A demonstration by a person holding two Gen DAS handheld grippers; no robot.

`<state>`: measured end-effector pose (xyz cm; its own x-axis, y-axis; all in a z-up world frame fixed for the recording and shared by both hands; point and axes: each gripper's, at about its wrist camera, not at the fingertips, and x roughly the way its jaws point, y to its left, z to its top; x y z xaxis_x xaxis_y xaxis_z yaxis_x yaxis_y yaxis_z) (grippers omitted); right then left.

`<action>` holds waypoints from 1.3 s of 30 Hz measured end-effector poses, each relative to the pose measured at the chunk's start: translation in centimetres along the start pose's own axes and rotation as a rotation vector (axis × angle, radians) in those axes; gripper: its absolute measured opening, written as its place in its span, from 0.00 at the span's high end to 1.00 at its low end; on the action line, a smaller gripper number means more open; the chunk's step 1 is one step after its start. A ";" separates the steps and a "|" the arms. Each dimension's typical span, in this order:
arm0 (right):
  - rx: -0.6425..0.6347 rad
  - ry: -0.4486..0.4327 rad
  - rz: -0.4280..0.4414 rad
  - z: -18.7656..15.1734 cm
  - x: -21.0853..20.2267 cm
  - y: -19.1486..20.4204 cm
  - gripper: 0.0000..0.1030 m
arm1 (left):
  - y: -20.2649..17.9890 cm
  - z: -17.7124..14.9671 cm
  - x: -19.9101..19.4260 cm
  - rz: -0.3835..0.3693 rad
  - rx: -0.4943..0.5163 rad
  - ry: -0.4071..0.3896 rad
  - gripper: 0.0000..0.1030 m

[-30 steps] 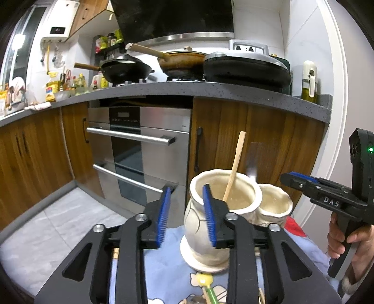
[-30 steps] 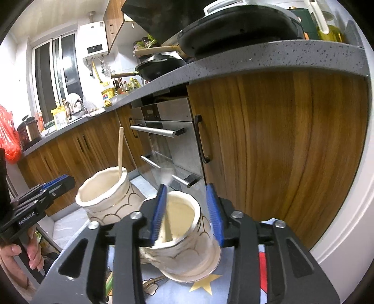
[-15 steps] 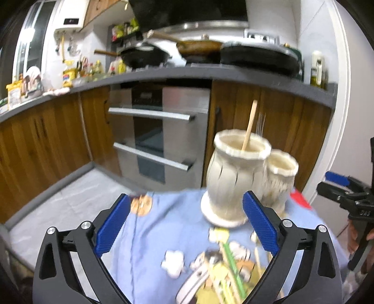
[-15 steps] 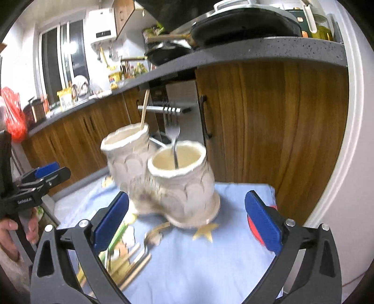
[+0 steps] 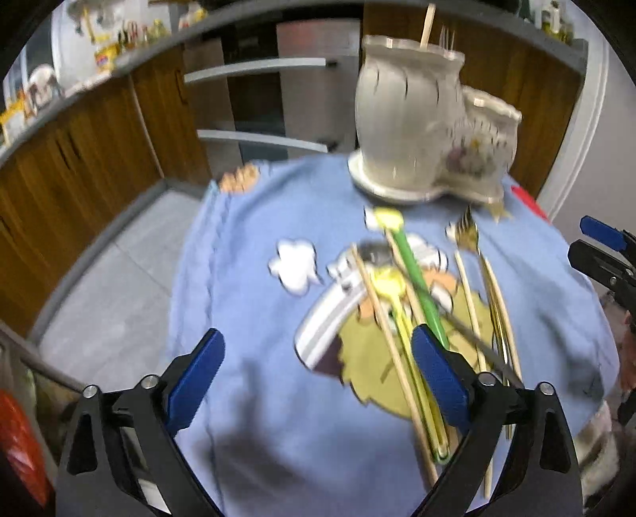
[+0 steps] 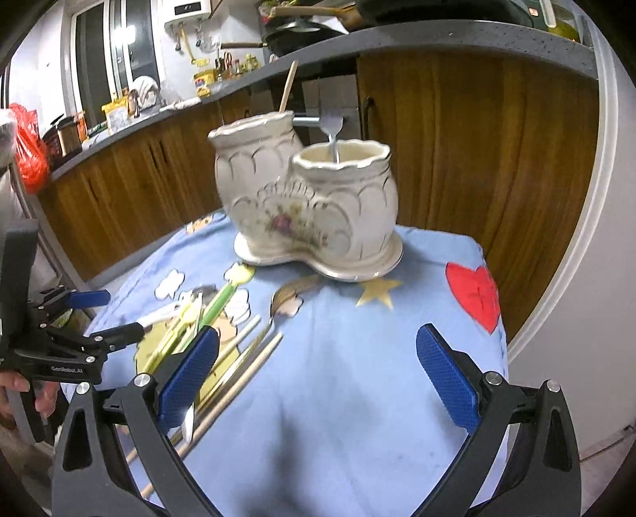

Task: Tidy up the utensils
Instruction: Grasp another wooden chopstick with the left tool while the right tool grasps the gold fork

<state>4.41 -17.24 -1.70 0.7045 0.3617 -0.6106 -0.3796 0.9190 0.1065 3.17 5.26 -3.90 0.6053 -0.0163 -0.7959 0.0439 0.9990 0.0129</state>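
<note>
Left wrist view: the left gripper is now hanging wide open and empty over the blue cartoon cloth on the bench, where a second ago it was half closed right at the taller ceramic jar. A wooden chopstick is standing in that jar, so one drop-off looks finished. The camera is now tilting down toward the loose utensils: a green-handled spoon, a yellow one, wooden chopsticks and a gold fork, all lying near the right blue pad.

Right wrist view: the right gripper is likewise standing fully spread with nothing between its pads, having backed away from the shorter jar, where a silver fork is now standing upright. The two jars are sharing one base at the far edge of the cloth. A spoon and pale chopsticks are lying beside its left pad, while the left gripper is hovering over the pile.

Both grippers seem to be returning for the next pieces; most utensils are still waiting.
</note>
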 end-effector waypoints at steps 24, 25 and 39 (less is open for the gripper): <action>-0.010 0.017 0.012 -0.8 -1.2 0.5 0.05 | -3.6 1.2 2.0 -0.027 0.118 0.125 0.93; -0.013 0.018 0.014 -0.8 -1.2 0.7 0.05 | -3.3 1.3 2.1 -0.025 0.111 0.119 0.94; -0.023 0.142 0.018 1.8 5.4 3.1 0.61 | -0.6 0.4 -0.3 -0.038 0.039 0.012 0.95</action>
<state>8.09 -12.19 -3.24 0.6060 0.3510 -0.7138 -0.4066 0.9080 0.1014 3.25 4.66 -3.42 0.5932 -0.0534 -0.8033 0.0979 0.9952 0.0061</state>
